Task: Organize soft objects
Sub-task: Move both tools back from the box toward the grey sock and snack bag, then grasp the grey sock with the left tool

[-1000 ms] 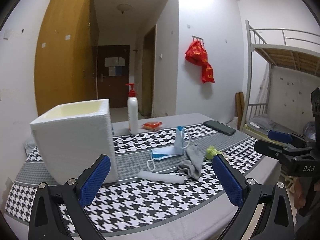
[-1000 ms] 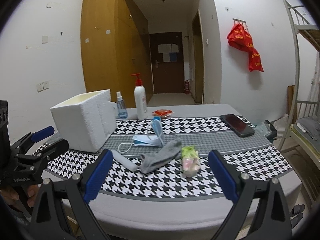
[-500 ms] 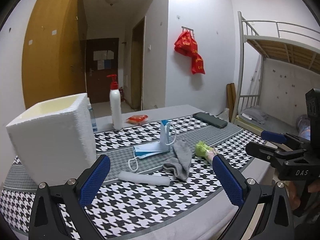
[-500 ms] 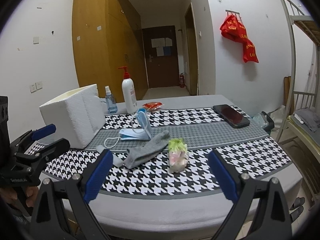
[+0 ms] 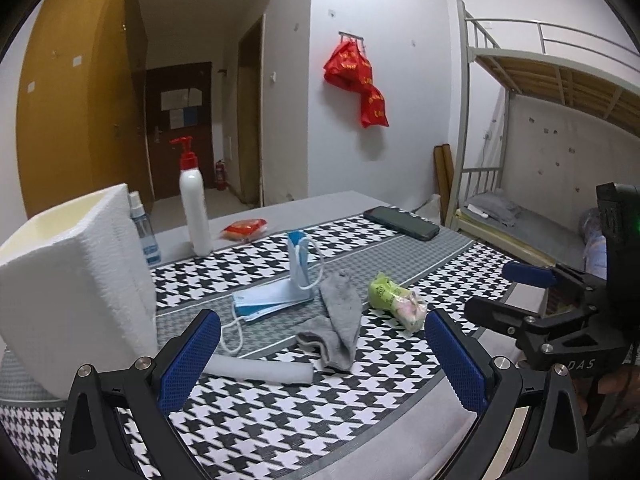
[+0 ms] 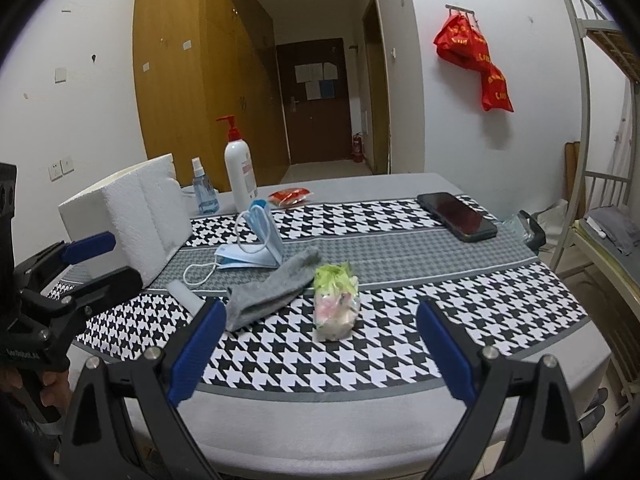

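A grey sock (image 5: 340,322) (image 6: 272,290) lies mid-table on the houndstooth cloth. Beside it are a blue face mask (image 5: 280,296) (image 6: 256,246), a white foam roll (image 5: 260,368) (image 6: 186,298) and a small green-and-pink wrapped packet (image 5: 396,300) (image 6: 336,306). A white foam box (image 5: 76,280) (image 6: 128,216) stands at the left. My left gripper (image 5: 320,356) hovers open over the near table edge, in front of the roll and sock. My right gripper (image 6: 318,344) is open too, just short of the packet. Each gripper shows in the other's view, empty.
A pump bottle (image 5: 195,208) (image 6: 240,168), a small spray bottle (image 6: 204,192), a red snack packet (image 5: 244,228) and a black phone (image 5: 402,222) (image 6: 456,216) sit toward the far side. A bunk bed (image 5: 540,140) stands at the right.
Both grippers have moved closer to the table and its objects, which now appear larger and nearer. Nothing on the table has shifted; both stay open.
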`<state>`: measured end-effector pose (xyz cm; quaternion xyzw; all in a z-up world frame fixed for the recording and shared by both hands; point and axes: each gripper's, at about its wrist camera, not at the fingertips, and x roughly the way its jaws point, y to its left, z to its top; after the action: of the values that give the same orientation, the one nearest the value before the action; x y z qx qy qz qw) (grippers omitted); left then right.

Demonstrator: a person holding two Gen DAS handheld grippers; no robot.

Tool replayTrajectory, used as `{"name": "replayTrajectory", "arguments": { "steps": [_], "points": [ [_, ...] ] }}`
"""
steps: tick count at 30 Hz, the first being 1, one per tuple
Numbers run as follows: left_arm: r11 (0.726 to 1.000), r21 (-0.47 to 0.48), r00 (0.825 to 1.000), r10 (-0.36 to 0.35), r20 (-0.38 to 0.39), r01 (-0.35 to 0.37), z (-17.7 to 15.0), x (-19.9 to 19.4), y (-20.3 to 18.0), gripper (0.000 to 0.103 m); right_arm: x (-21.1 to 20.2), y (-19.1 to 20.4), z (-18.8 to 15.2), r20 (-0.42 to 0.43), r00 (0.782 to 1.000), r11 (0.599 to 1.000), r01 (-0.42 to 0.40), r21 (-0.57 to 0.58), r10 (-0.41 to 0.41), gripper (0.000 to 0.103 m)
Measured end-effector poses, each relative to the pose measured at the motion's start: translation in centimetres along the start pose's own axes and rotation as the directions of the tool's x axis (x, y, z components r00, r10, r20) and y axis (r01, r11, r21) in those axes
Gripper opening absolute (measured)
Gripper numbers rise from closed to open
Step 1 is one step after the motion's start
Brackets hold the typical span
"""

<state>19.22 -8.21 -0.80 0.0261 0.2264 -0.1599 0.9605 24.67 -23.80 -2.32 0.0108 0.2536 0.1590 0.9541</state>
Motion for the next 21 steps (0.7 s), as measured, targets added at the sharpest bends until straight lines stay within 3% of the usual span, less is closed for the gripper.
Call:
{"name": "replayTrajectory", "arguments": {
  "steps": [21],
  "points": [
    [0.997, -0.026, 0.986, -0.082, -0.143, 0.079, -0.2, 5.4, -0.5, 0.102, 2.0, -2.6, -0.3, -0.053, 0.999, 1.000, 0.011, 0.027, -0.010, 0.098]
  ]
}}
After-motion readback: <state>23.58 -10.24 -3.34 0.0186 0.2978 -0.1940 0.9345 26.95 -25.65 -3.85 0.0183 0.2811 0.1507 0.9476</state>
